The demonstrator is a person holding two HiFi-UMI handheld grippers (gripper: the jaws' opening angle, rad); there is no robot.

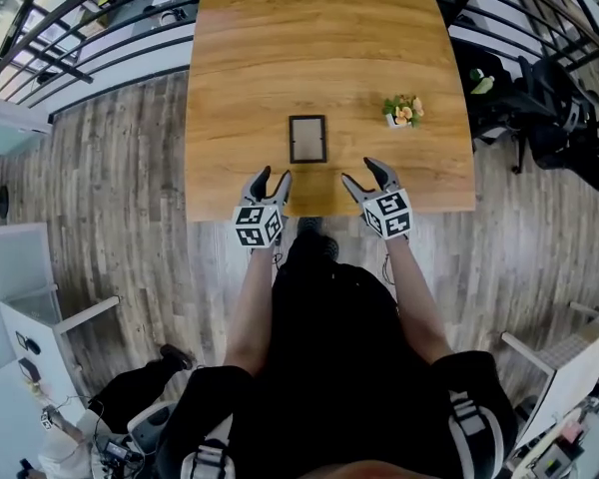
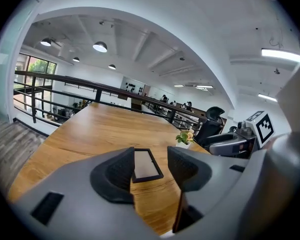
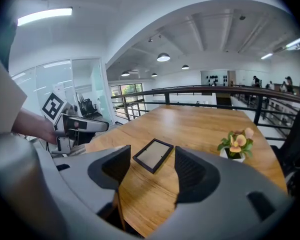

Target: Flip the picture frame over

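Note:
A small dark picture frame (image 1: 307, 139) lies flat on the wooden table (image 1: 319, 58), near its front edge. Its pale brown panel faces up (image 2: 145, 165) (image 3: 153, 155). My left gripper (image 1: 272, 181) hovers over the table's front edge, just short of the frame and a little to its left, jaws open with nothing between them. My right gripper (image 1: 366, 175) is at the same edge, to the frame's right, also open and empty. In the left gripper view the frame shows between the jaws, farther along the table. Both grippers are apart from the frame.
A small white pot of flowers (image 1: 403, 111) stands on the table to the right of the frame (image 3: 235, 145). Black railings (image 1: 70, 43) run behind and beside the table. A dark office chair (image 1: 554, 118) is off the right edge. Wood floor surrounds the table.

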